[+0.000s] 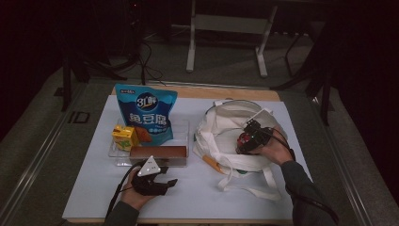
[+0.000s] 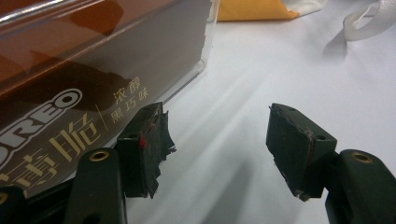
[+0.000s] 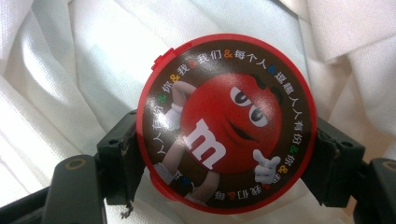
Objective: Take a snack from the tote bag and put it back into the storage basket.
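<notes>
The left gripper point(image 1: 157, 181), nearest the camera, rests on the white mat point(image 1: 197, 197) just in front of the clear tray point(image 1: 115, 153), its jaws standing wide with nothing between them. To the right of the tray lies the white cloth bag point(image 1: 226, 127). Over the bag's mouth, the right gripper point(image 3: 227, 156) clamps the round red candy tin point(image 3: 227, 123) by its rim.

object: round red M&M's tin point(image 3: 227, 123) | look: brown lid printed with a red candy figure, ringed by Chinese text, red rim tab | pose: lid faced upward, gripped at opposite rim edges | place: over the white cloth bag point(image 1: 221, 134), right side of table
</notes>
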A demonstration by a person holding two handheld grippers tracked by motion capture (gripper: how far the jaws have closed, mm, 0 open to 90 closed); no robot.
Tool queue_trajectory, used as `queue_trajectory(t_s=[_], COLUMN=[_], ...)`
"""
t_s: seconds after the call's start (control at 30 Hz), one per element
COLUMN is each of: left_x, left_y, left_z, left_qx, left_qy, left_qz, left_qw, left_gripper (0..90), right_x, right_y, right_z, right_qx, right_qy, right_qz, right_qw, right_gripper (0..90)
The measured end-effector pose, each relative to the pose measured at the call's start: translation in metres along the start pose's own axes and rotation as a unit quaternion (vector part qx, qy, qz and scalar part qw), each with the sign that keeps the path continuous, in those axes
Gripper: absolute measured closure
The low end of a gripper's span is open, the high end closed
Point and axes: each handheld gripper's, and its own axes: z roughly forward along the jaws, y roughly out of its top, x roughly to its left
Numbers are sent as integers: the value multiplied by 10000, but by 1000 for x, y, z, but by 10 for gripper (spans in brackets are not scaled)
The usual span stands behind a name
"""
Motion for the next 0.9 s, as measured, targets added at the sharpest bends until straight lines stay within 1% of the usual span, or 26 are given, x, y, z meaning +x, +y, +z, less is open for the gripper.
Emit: queue_trajectory(t_s=[0.13,0.27,0.33,0.63,0.83,0.9], left_x=[0,0,0,0,0,0], left_y=[0,0,0,0,0,0], left_z=[0,0,0,0,0,0], left_qx=[1,-5,-3,-3,-4,-4], left_qy=[-1,-1,2,1,1,-1], left_qz=[-1,-2,0,0,0,0], left_qw=[10000,10000,10000,10000,10000,10000], left_gripper=[379,379,379,379,379,379], right_x=[-1,0,1,4,6,6], right_y=[1,2,3,7,10,11], right_z=[-2,-7,-10,-20,-28,-30], right_qx=[-33,-97,-93,-162,-206,-231], right_qy=[24,123,93,135,104,124], right_qz=[37,98,73,25,-72,-50], right_qw=[10000,9998,9999,9998,9997,9996], right_gripper=[255,255,255,255,256,256])
